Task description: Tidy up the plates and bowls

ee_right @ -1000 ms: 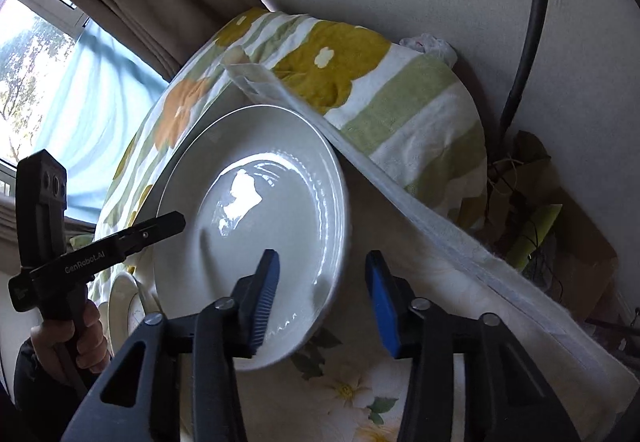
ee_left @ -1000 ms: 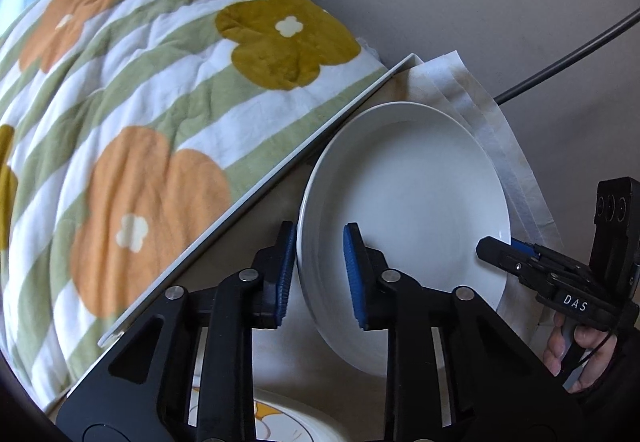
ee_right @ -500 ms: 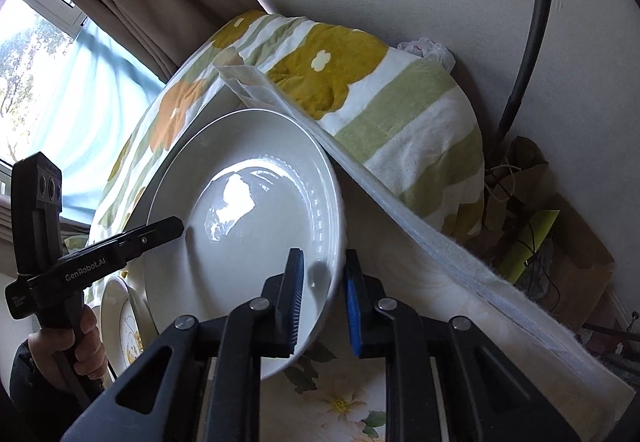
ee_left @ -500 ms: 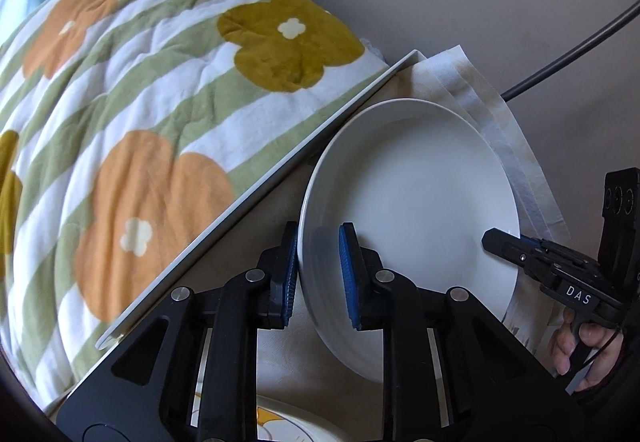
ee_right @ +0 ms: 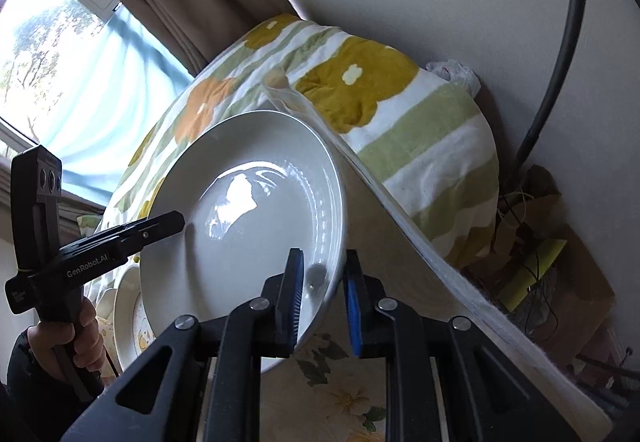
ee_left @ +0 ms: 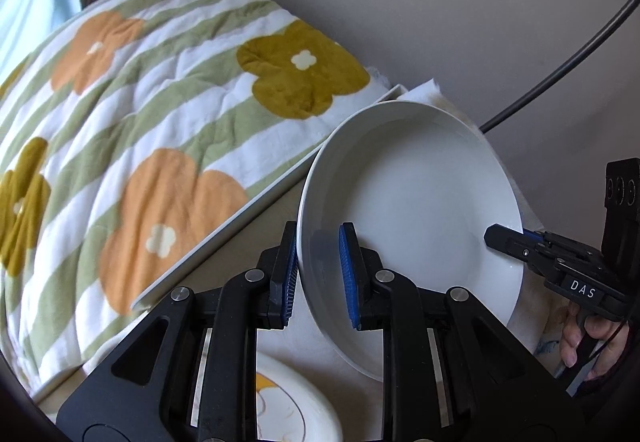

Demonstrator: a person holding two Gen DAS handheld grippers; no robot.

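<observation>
A large plain white plate [ee_left: 420,202] is held up off the table, tilted. My left gripper [ee_left: 318,274] is shut on its near left rim. My right gripper [ee_right: 322,294] is shut on the opposite rim, and it also shows in the left wrist view [ee_left: 496,238] at the plate's right edge. The plate fills the middle of the right wrist view [ee_right: 248,226], where the left gripper [ee_right: 176,220] reaches in from the left. A smaller plate with a yellow pattern [ee_left: 296,406] lies below on the table, partly hidden by the left gripper.
A floral blanket [ee_left: 140,130] lies beyond the table's white edge [ee_left: 256,210]. A floral tablecloth [ee_right: 344,398] covers the table. A wall and a black cable [ee_left: 560,62] are close behind. Boxes and clutter [ee_right: 552,274] sit on the floor at the right.
Both grippers closed on the white plate's rim and have lifted it up from the table, tilting it; the views now show more of the wall and curtain.
</observation>
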